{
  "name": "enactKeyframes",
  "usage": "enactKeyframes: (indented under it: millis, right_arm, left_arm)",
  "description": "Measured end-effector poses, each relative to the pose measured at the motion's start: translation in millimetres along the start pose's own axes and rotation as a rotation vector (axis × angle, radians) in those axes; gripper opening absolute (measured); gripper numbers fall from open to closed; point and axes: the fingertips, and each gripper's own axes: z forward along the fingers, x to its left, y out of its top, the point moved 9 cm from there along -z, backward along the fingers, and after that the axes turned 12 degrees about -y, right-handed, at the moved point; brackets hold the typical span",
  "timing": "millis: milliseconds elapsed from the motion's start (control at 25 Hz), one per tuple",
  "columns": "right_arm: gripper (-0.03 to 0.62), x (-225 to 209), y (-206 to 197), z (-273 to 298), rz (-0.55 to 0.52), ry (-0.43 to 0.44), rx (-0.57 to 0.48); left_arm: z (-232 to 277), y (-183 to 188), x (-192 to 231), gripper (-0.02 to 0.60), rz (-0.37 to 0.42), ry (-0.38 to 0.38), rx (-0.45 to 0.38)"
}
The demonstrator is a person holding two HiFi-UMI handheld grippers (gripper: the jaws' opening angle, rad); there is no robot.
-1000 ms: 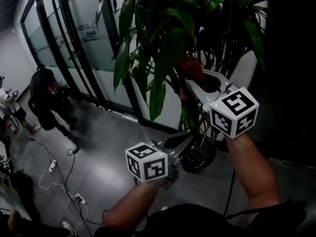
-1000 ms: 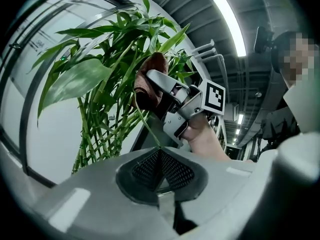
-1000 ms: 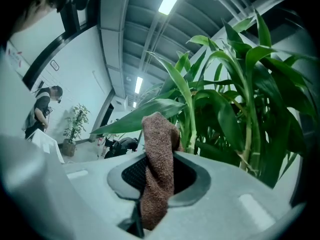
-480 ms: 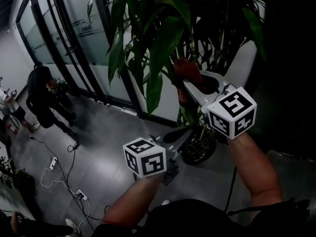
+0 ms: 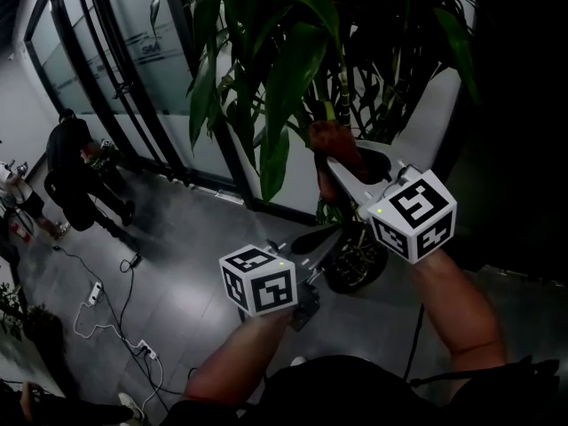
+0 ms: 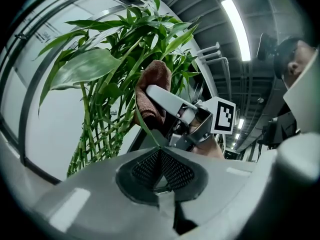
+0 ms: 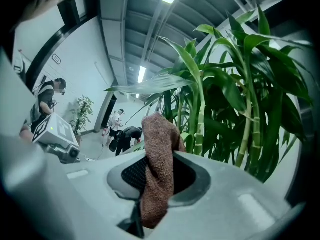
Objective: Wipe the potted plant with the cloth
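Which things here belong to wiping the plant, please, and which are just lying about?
Job: potted plant; brown cloth, clamped in the right gripper; left gripper, shut.
Lying about: power strip on the floor; person by the glass wall.

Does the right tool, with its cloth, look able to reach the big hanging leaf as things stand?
Probably yes. The right tool, shut on the cloth, is up among the stems, and the big leaf hangs close beside it with nothing visible between them.
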Motion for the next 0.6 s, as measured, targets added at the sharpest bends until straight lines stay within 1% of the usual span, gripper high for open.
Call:
enactKeyframes:
  millis: [280,600]
  right_arm:
    - [0.071,11,-7,-9,-0.048,0.006,0.014]
    - [0.071,19,-17,-20,-0.048,0.027,0.034]
  left_arm:
    - [0,0,1,0.017,-0.002,0.001,0.002]
    - [-2,4,5,0.017,-0.004,0.006,-0.01]
